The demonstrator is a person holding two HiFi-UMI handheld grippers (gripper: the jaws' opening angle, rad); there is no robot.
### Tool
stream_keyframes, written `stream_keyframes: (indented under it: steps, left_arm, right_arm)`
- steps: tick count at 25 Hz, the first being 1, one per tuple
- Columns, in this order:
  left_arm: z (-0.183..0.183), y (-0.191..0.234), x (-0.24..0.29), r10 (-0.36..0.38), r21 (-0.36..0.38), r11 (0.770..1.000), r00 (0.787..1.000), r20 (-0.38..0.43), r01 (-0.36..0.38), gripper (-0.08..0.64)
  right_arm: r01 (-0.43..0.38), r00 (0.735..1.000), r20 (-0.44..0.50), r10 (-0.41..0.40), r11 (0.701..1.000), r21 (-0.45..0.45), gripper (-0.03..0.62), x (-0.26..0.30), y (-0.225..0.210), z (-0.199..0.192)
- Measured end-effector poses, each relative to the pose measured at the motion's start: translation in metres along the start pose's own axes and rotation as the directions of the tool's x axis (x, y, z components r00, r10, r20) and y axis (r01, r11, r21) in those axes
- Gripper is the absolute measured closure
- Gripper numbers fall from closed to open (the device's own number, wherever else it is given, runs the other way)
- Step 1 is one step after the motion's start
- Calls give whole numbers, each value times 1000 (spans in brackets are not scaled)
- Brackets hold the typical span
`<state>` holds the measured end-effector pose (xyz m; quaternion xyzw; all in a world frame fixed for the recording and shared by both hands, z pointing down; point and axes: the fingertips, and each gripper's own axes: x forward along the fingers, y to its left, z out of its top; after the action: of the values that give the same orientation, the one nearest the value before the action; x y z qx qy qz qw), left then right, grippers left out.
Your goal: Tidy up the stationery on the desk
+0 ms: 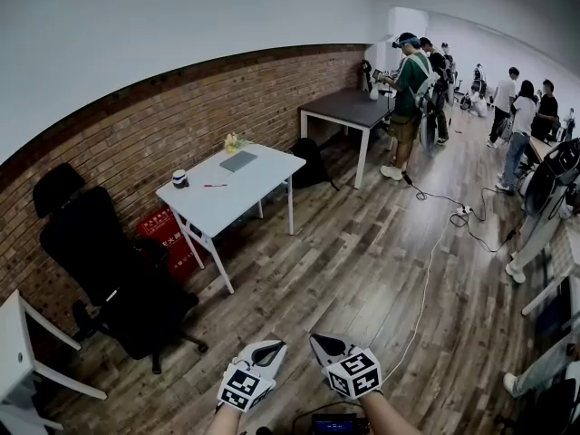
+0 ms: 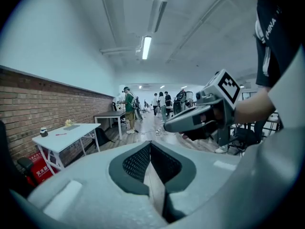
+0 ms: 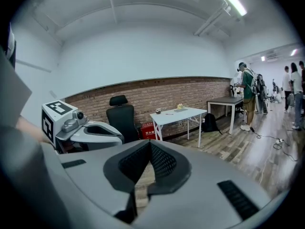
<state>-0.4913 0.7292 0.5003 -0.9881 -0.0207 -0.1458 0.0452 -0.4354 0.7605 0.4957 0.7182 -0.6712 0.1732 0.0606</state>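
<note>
The stationery lay on a white desk (image 1: 231,202) left of centre in the head view: a red pen (image 1: 215,186), a grey pad (image 1: 238,161) and a small pot (image 1: 179,178). The pen looked light, thin and likely to roll, so it was best pinched across its middle. The flat pad would probably need lifting by an edge. At the bottom of the frame, well apart from the desk, the left gripper (image 1: 275,349) and right gripper (image 1: 322,344) were both closed and empty.

On the white counter (image 1: 240,193) a flat grey pad (image 1: 238,161) lies toward the far end. A thin red pen (image 1: 215,186) lies near the middle. A small round pot (image 1: 180,178) stands upright at the near corner. All three are well apart.
</note>
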Motion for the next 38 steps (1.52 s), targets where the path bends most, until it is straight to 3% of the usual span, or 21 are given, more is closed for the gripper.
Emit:
stream_keyframes:
  steps: [3,11,21,31,38]
  left_arm:
    - [11,-10,12,2,-25,1000,1000,21,-1,548]
    - [9,-13,30,95,-87,992,995,37,-92,548]
    - [-1,15,61,136,-119,984,990,31,-131,548]
    - [-3,97,126,75,-154,986,997,27,-70,548]
    - [1,180,170,29,-168,985,999,26,-24,548]
  right_arm:
    - [-8,1000,5,8,1000,5,583,-7,-13,-1]
    - [-23,1000,-8,23,999,23,583,-25,-54,-17]
    - [-11,1000,-25,13,998,56,583,-7,-96,-24]
    - [13,998,-61,-10,999,52,583,73,-145,6]
    - [59,997,-63,-55,996,71,583,146,-186,44]
